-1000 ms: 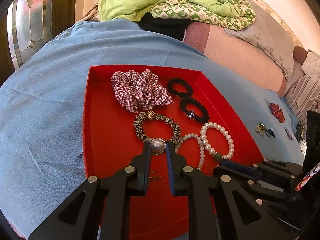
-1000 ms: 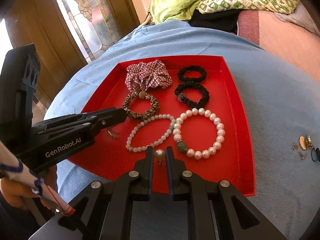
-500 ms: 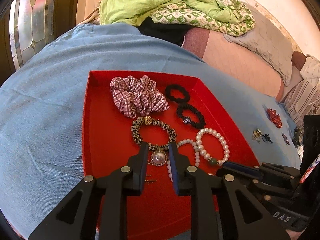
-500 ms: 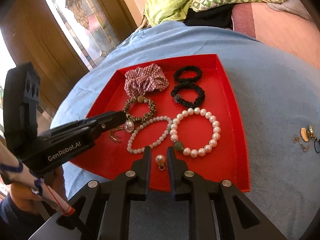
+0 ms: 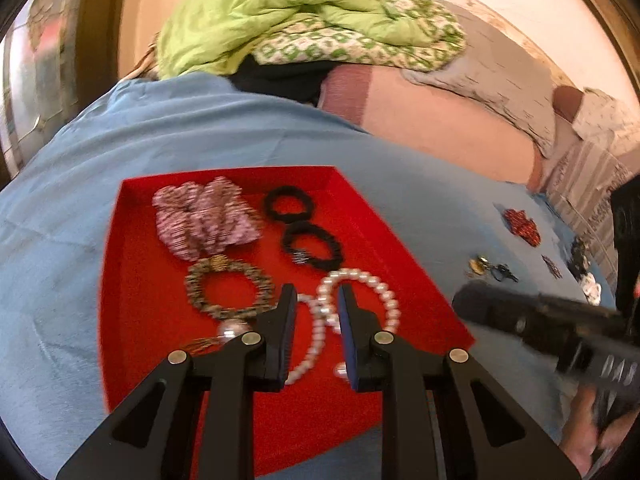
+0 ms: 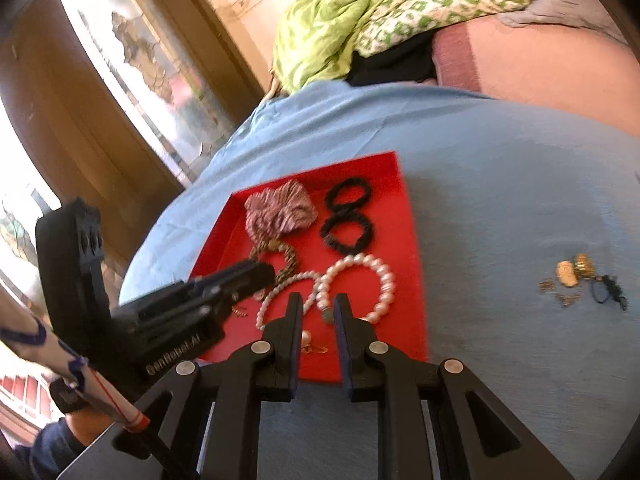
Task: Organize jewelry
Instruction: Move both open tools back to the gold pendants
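Bedroom, blue cloth (image 5: pixel 208 128) over a rounded surface, green quilt (image 5: pixel 280 16) heaped behind, stained-glass door at left. Red tray (image 5: pixel 136 344) sits on the cloth w/ the sorted stuff: plaid scrunchie (image 5: pixel 204 222), two black hair ties (image 5: pixel 298 228), leopard-print bracelet (image 5: pixel 228 288), thin pearl strand (image 6: pixel 286 292), big pearl bracelet (image 6: pixel 360 286). What's changed vs 1 s ago: both claws were pinched on a pearl earring each; now left gripper (image 5: pixel 314 312) is parted to a moderate gap w/ nothing between the fingers, and its round pearl stud (image 5: pixel 232 328) lies on the tray floor just below the leopard bracelet. Right gripper (image 6: pixel 316 312) likewise stands open and empty; its pearl drop earring (image 6: pixel 308 340) rests near the tray's front edge, just ahead of the fingertips. Both views are blurred, and both claws sit further back from the tray than 0.5 s ago, so they're prob pulling away. Judgement: the earring pair is delivered, that sub-step looks done. Still loose on the cloth, well apart from the tray on the right: gold pieces (image 6: pixel 572 274), a dark clip (image 6: pixel 610 288), a red bow (image 5: pixel 520 226). Those are likely next, right gripper being nearer.
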`<state>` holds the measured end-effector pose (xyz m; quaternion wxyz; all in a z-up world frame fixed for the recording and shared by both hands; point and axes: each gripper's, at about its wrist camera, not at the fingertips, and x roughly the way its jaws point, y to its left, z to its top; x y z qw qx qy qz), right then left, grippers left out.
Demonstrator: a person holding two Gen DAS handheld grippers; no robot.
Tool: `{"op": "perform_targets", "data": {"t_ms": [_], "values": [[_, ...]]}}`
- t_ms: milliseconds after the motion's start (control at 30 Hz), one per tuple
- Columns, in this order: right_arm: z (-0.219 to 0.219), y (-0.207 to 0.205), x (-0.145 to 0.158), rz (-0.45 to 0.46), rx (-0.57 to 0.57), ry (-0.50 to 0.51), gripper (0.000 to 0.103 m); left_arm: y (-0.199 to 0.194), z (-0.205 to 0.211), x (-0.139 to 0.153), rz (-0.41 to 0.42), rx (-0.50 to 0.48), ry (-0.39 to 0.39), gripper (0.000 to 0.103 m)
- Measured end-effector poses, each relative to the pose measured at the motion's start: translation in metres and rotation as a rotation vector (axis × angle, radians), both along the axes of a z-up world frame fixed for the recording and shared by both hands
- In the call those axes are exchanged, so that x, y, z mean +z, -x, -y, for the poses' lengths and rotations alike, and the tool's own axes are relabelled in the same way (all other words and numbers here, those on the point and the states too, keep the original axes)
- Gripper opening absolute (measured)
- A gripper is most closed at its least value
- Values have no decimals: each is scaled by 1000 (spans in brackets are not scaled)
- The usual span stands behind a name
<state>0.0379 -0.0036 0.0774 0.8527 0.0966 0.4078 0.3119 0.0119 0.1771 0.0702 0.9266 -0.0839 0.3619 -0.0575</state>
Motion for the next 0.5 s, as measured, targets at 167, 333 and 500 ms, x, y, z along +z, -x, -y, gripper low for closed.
{"op": "perform_targets", "data": {"t_ms": [167,333,500], "values": [[43,-8,8,-3,-92,-10,17,0,32,2,24,-76,-54,20],[108,-20,6,-12,-222,-14,18,-3,57,2,27,-135,-67,20],[173,-48,-18,-94,-363,-3,27,-4,84,0,34,-209,-102,20]]}}
